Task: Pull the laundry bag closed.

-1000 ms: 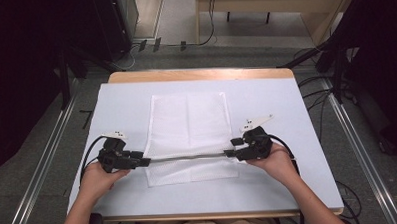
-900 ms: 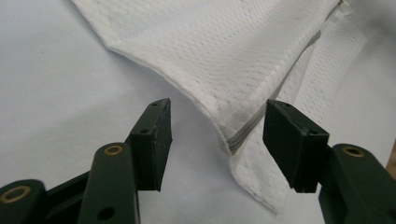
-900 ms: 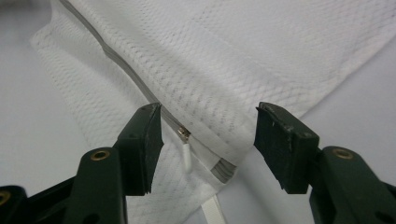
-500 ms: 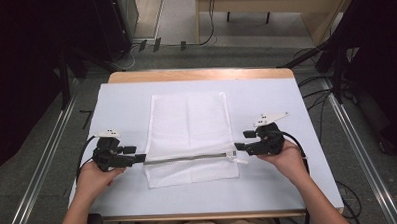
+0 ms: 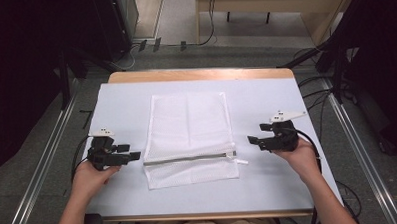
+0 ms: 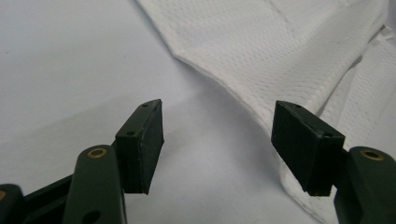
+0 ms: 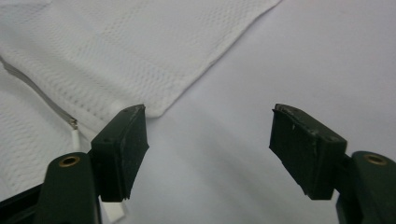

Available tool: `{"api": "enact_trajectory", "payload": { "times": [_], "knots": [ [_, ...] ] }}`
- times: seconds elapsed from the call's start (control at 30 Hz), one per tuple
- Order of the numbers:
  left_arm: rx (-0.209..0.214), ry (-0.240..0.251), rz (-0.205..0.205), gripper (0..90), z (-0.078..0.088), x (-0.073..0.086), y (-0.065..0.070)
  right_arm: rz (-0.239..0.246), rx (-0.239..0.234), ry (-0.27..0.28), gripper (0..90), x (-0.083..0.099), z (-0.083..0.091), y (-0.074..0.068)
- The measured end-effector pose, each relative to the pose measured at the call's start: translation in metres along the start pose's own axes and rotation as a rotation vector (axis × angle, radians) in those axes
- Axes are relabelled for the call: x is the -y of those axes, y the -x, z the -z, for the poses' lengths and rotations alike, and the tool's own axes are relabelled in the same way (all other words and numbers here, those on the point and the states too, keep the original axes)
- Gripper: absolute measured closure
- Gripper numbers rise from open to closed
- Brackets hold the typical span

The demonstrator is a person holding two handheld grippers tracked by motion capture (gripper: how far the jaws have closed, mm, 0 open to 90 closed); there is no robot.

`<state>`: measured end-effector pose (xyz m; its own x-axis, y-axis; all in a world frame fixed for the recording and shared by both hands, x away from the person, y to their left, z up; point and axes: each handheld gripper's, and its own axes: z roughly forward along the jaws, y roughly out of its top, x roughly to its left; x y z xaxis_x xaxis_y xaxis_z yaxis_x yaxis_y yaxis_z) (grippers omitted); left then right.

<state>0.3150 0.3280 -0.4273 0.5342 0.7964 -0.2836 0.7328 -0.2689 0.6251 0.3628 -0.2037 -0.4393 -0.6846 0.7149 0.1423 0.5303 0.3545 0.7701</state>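
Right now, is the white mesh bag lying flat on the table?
Yes, the white mesh bag lies spread flat on the table, its zipper closed.

The flat white-covered table is evenly and brightly lit from overhead, while the room around it falls off into near-black on both sides of the high view. Shadows are soft and short. That view is slightly soft and grainy. In both gripper views the white mesh zippered laundry bag shows its weave crisply in mid-distance (the nearest black parts blur a little), and the table surface glows bluish-white without hard glare.
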Motion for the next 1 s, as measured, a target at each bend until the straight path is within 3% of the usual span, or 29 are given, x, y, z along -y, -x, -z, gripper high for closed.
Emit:
{"api": "enact_trajectory", "payload": {
  "times": [0.2, 0.37, 0.43, 0.6, 1.0],
  "knots": [
    [-0.040, -0.002, 0.022, 34.1, 0.001, 0.001, -0.006, -0.016, 0.029, -0.018, 26.6, 0.005, -0.002, 0.007],
    [-0.058, 0.008, 0.033, 32.9, 0.001, 0.003, -0.008, -0.003, 0.029, -0.034, 23.5, 0.006, -0.006, 0.007],
    [-0.061, 0.007, 0.031, 32.7, 0.001, 0.003, -0.009, 0.015, 0.004, -0.041, 20.0, 0.007, -0.007, 0.009],
    [-0.062, -0.002, 0.028, 32.5, 0.000, 0.003, -0.008, -0.003, 0.015, -0.061, 21.0, 0.008, -0.008, 0.010],
    [-0.062, -0.009, 0.026, 32.3, -0.001, 0.003, -0.007, 0.006, 0.018, -0.072, 21.0, 0.009, -0.010, 0.010]
  ]
}}
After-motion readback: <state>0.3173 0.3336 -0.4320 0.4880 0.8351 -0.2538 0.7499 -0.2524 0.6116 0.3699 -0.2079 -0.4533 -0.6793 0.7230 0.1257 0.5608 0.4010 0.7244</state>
